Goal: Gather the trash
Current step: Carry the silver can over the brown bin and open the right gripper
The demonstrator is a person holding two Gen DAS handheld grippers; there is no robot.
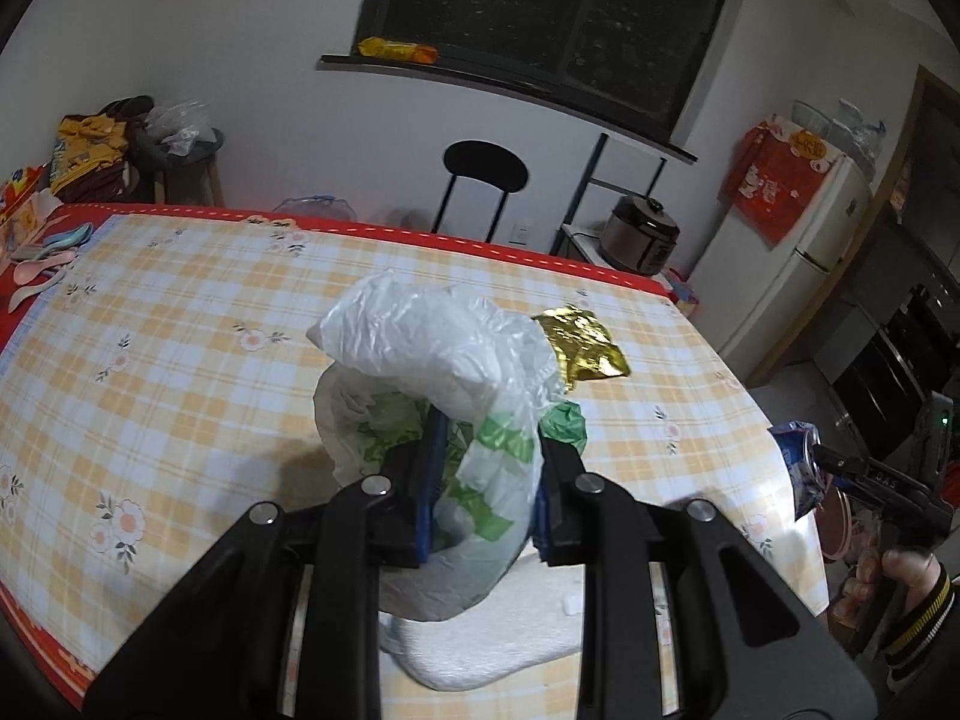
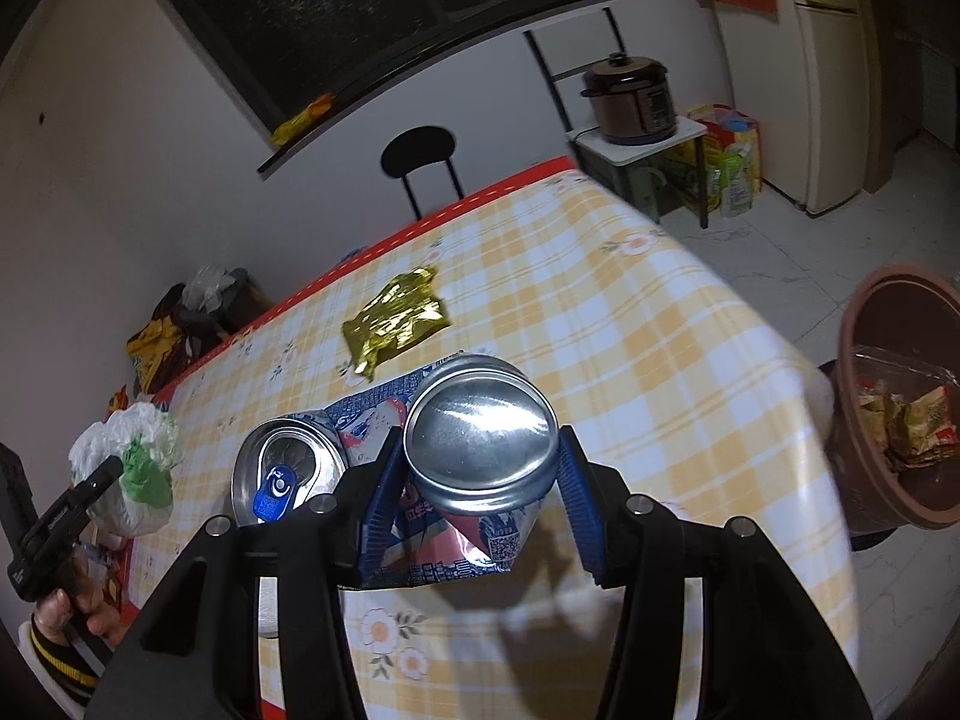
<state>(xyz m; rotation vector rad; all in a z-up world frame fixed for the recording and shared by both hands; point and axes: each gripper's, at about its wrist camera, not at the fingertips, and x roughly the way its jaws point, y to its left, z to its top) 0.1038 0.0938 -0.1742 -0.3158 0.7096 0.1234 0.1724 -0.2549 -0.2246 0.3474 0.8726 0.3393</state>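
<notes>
Left claw point(image 1: 480, 480) of mine is clamped on a crumpled white and green plastic bag point(image 1: 444, 372), held up over the checked worktop point(image 1: 180, 312); both blue pads point(image 1: 427, 480) press into its sides. Past the bag, a gold foil wrapper point(image 1: 585, 341) lies flat on the worktop, apart from everything else. Further right, my right claw point(image 2: 477, 498) grips a crushed, bent can point(image 2: 474, 444): its silver bottom faces the camera between the pads, and its top with the blue tab point(image 2: 273, 489) is folded out to the left. My right hand point(image 1: 888, 570) shows in a striped cuff at the worktop's edge. Off the right side of the worktop stands a brown bin point(image 2: 864, 360) on the floor, with wrappers already inside
</notes>
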